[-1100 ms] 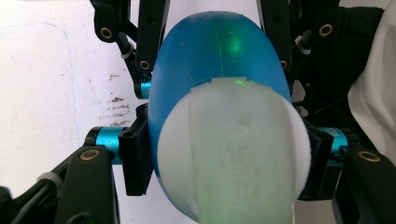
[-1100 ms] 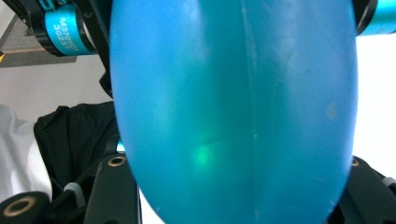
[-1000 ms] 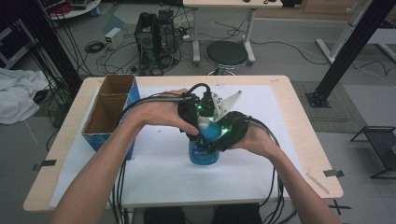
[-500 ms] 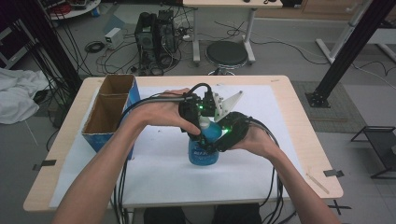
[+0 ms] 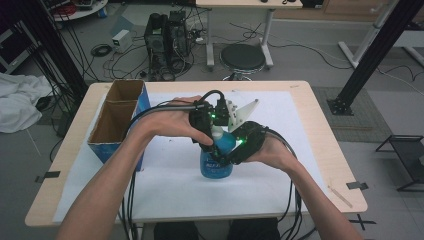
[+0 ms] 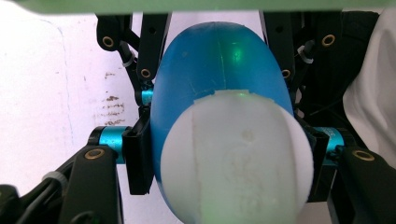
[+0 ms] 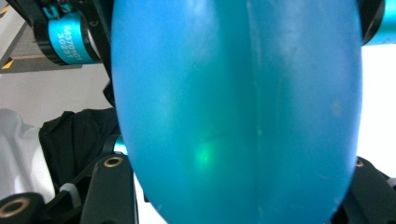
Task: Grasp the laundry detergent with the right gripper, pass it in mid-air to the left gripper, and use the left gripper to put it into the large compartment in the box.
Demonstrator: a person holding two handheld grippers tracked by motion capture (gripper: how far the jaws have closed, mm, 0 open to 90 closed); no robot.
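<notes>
Beside the cardboard box, both claws grip the blue bottle: left claw clenched on its white cap, right claw easing open around its body.

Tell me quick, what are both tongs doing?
Left tongs: closed on the white cap of the blue bottle.
Right tongs: just been opening, blue bottle between them.

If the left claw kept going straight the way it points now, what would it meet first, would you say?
Probably the blue bottle itself: the left claw already grips its white cap, with the bottle's body directly ahead.
</notes>
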